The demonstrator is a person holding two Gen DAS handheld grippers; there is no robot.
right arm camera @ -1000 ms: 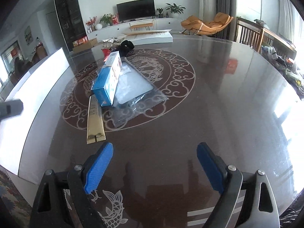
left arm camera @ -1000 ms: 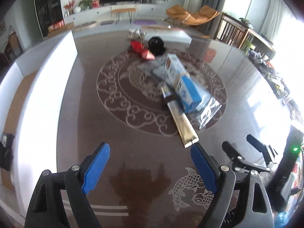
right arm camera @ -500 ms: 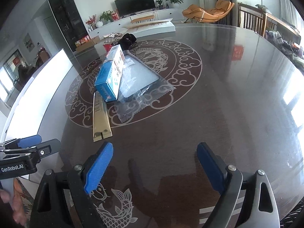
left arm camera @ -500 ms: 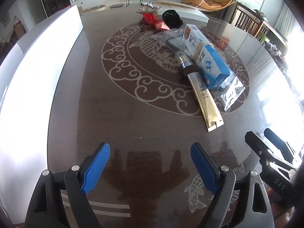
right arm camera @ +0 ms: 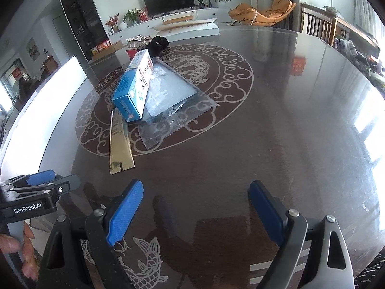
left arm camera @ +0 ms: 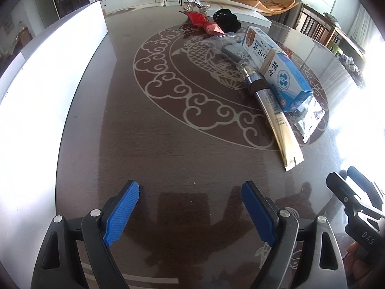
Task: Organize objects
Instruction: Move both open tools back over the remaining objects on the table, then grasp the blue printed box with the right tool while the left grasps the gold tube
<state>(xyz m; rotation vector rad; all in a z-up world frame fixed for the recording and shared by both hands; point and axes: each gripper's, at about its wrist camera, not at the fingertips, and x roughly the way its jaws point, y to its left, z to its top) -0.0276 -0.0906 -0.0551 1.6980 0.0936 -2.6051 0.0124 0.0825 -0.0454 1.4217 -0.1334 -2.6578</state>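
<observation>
A blue and white box (left arm camera: pixel 280 72) (right arm camera: pixel 134 86) lies on a clear plastic bag (left arm camera: pixel 310 118) (right arm camera: pixel 168 96) near the middle of the dark round table (left arm camera: pixel 168 132) (right arm camera: pixel 276 120). A gold tube (left arm camera: pixel 276 120) (right arm camera: pixel 119 144) lies beside it, pointing toward me. Red wrappers (left arm camera: pixel 204 22) and a black object (left arm camera: pixel 227 22) (right arm camera: pixel 157 44) lie farther back. My left gripper (left arm camera: pixel 190 207) is open and empty near the table's front edge. My right gripper (right arm camera: pixel 196 209) is open and empty, also short of the pile. Each shows at the edge of the other's view.
A long white panel (left arm camera: pixel 48 84) (right arm camera: pixel 41 110) runs along the table's left side. A white flat box (right arm camera: pixel 190 30) and a crumpled foil item (left arm camera: pixel 193 4) sit at the far edge. Chairs and a TV console stand beyond.
Both grippers have come down and forward toward the table. The pile looks nearer in both views. The jaws stayed open.
</observation>
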